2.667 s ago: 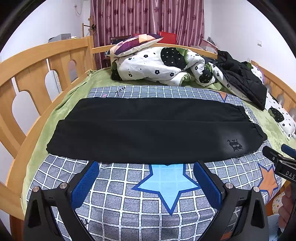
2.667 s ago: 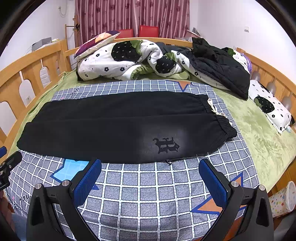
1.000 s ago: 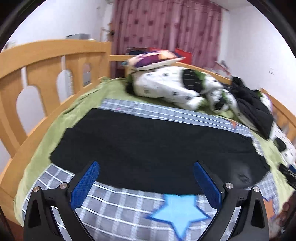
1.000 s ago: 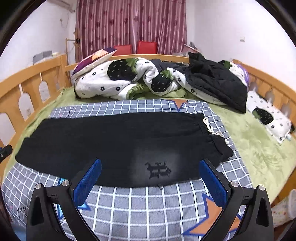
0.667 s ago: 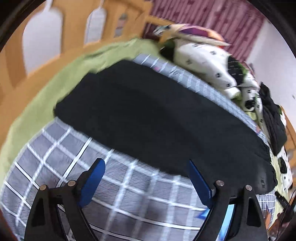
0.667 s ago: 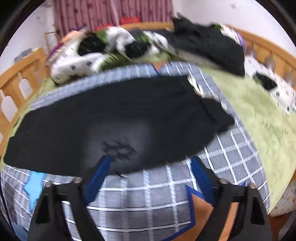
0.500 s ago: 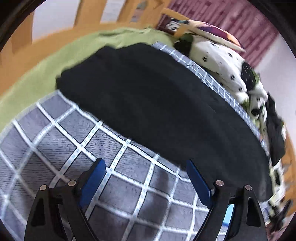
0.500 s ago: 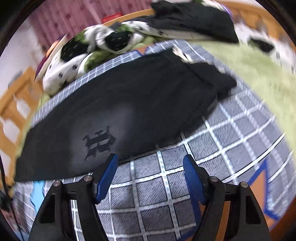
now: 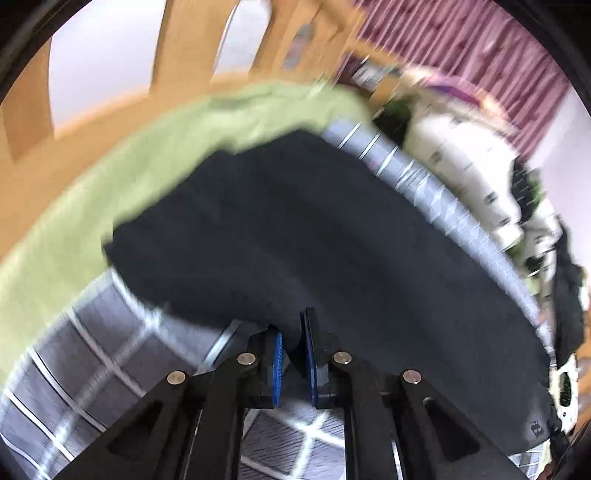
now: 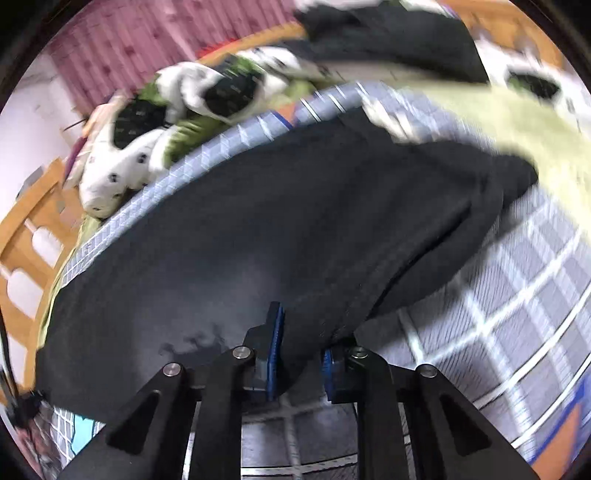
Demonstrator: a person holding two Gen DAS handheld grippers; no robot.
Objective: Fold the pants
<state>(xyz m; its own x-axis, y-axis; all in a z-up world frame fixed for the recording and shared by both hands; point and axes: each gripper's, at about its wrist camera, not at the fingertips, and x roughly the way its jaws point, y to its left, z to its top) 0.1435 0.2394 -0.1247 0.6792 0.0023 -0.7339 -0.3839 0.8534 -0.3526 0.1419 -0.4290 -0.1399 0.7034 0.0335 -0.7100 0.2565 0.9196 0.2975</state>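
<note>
Black pants (image 9: 314,229) lie lengthwise across a grey checked bedspread (image 9: 92,354), one leg laid over the other. My left gripper (image 9: 293,354) is shut on the near edge of the pants close to the leg-hem end. In the right wrist view the pants (image 10: 277,229) fill the middle, with a small dark logo (image 10: 195,341) near my fingers. My right gripper (image 10: 301,354) is shut on the near edge of the pants close to the waistband end (image 10: 509,177).
A wooden bed rail (image 9: 177,62) runs along the left. A green blanket (image 9: 122,162) lies under the bedspread. A white spotted duvet (image 10: 192,96) and a black jacket (image 10: 399,33) are piled at the far side. Both views are motion-blurred.
Both grippers have dropped down to the near edge of the pants and closed on the cloth. Half a second ago both were open above the bedspread.
</note>
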